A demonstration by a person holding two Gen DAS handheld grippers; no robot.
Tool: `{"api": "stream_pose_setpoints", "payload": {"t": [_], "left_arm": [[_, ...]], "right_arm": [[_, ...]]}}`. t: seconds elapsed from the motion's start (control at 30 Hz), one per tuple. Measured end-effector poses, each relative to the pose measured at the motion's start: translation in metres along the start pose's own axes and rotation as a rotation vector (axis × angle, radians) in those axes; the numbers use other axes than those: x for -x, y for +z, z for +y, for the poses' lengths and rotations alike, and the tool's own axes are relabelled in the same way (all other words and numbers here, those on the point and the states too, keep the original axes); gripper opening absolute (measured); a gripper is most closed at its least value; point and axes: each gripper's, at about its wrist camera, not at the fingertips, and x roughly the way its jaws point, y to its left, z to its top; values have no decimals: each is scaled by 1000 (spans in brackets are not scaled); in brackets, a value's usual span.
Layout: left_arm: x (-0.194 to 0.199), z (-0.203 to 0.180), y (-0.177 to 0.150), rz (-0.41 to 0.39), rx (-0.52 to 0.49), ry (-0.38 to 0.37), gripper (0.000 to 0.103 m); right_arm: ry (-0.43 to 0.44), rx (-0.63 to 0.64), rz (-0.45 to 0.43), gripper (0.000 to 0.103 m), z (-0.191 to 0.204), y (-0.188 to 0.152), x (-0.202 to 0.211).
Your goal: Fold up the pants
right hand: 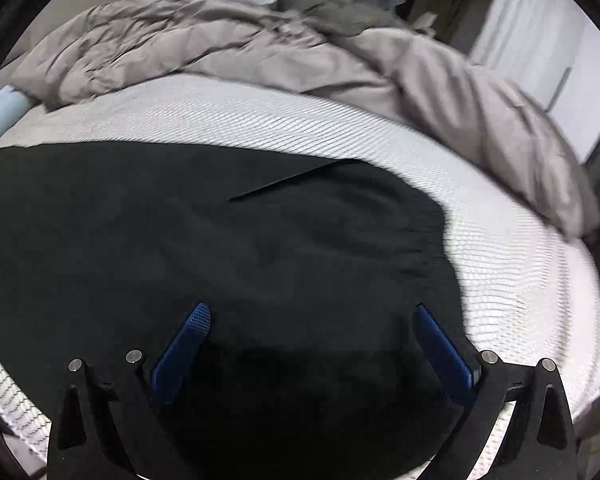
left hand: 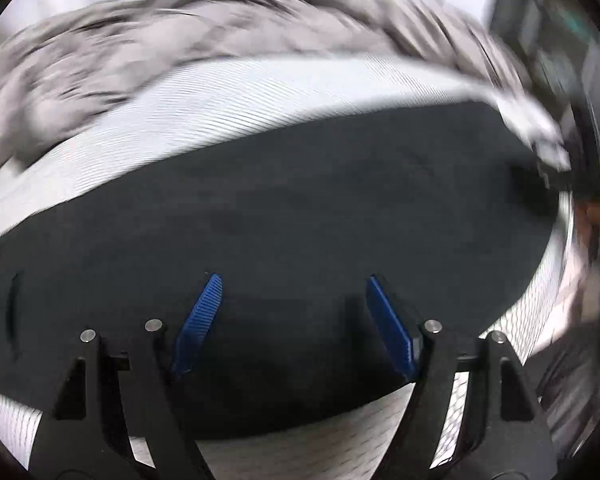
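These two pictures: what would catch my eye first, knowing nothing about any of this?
Probably the big black pants, spread flat over the white mattress and filling the middle of both views. Next, the blue-padded fingers of each open gripper, left and right, poking in from the bottom above the cloth. Behind lies a rumpled grey duvet.

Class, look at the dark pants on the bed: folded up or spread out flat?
Spread flat. The dark fabric pants cover a broad area of the white textured mattress, with no stacked layers visible; a full fold cannot be ruled out.
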Motion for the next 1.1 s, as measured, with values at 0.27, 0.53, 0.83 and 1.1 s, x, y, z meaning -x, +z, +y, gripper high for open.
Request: {"api": "stream_pose_setpoints", "payload": {"t": [0.27, 0.53, 0.83, 1.1], "left_arm": [[-27, -9, -1, 88, 1, -7, 89], [-17, -5, 21, 17, 53, 6, 87], [-47, 17, 28, 83, 101, 45, 83], [-33, 26, 41, 36, 139, 48, 79]], "right_arm": [[-119, -121, 96, 102, -72, -25, -14], [85, -214, -77, 98, -62, 2, 16], [-97, -134, 78, 72, -66, -3, -28], [-92, -210, -28, 73, -74, 16, -9]]}}
